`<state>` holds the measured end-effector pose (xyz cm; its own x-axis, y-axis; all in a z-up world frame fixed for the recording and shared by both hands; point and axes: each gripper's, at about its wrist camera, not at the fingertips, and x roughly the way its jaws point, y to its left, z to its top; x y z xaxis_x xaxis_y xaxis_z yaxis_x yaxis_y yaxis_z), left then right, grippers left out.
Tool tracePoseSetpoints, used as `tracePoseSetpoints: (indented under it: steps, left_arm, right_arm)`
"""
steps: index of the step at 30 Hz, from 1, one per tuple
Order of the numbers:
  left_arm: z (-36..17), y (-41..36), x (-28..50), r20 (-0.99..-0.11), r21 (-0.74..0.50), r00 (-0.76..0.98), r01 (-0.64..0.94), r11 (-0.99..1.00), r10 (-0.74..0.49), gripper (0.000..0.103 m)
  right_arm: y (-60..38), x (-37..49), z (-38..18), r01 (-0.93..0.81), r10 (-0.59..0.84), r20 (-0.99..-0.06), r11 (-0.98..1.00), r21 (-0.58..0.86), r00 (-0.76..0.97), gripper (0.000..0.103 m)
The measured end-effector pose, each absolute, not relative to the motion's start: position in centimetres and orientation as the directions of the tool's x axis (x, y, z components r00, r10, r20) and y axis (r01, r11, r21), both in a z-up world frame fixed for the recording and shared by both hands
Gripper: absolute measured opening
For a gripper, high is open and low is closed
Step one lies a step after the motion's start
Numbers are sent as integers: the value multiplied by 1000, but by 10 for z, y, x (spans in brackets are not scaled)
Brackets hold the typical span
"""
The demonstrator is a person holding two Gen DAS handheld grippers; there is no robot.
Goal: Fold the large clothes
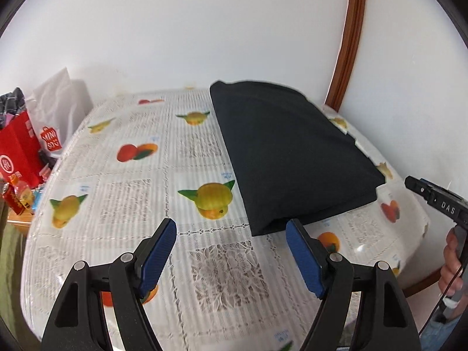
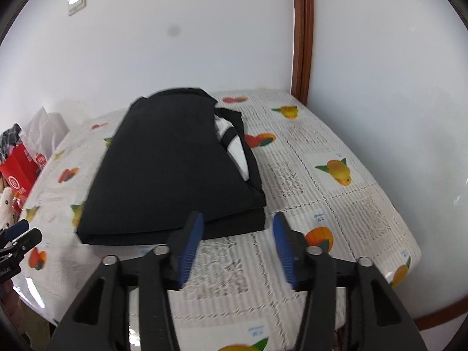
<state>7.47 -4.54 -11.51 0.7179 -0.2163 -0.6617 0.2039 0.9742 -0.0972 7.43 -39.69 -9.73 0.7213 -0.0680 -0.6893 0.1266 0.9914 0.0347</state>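
Observation:
A black garment (image 1: 292, 155) lies folded into a flat stack on the table with a fruit-print cloth (image 1: 131, 193). In the right wrist view the garment (image 2: 172, 169) shows a white inner part at its right edge. My left gripper (image 1: 231, 228) is open and empty, just short of the stack's near left corner. My right gripper (image 2: 238, 223) is open and empty, just short of the stack's near right corner. The right gripper also shows at the right edge of the left wrist view (image 1: 433, 199), held by a hand. The left gripper's tips show at the left edge of the right wrist view (image 2: 20, 234).
Red shopping bags (image 1: 20, 158) and a white plastic bag (image 1: 58, 102) stand beyond the table's left edge. White walls are behind the table, with a brown wooden door frame (image 1: 348, 38) at the far right corner. The table's wooden rim (image 2: 438, 313) shows at the near right.

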Motion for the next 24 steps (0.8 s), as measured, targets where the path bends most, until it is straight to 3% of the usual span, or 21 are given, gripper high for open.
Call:
tracePoseSetpoints:
  steps: [8,10,12,17,24]
  left_arm:
    - [-83,-34,34,-610,-82,773,158,984,-175,79]
    - [-79,-34,27,-604,-74,780,147,986,-162,81]
    - [-76,-35,20,-600,-52,786,147,988,-149,83]
    - [-68,-35,7,-589,-31,799,128,991,-122,84]
    - [-59,-32,0,-561,-32,822,103,994,-103,87]
  right_arm:
    - [-378,29,-63,125,-62,-663,991,48,746,65]
    - [-375,19,-57,141,-80,-654,989,41,753,69]
    - [-372,10,-53,146,-97,-643,989,23,759,82]
    - [-366,-12,-43,150,-105,-612,988,22,784,96]
    - [-361,-21,-35,181,-160,-613,983,-28,773,99]
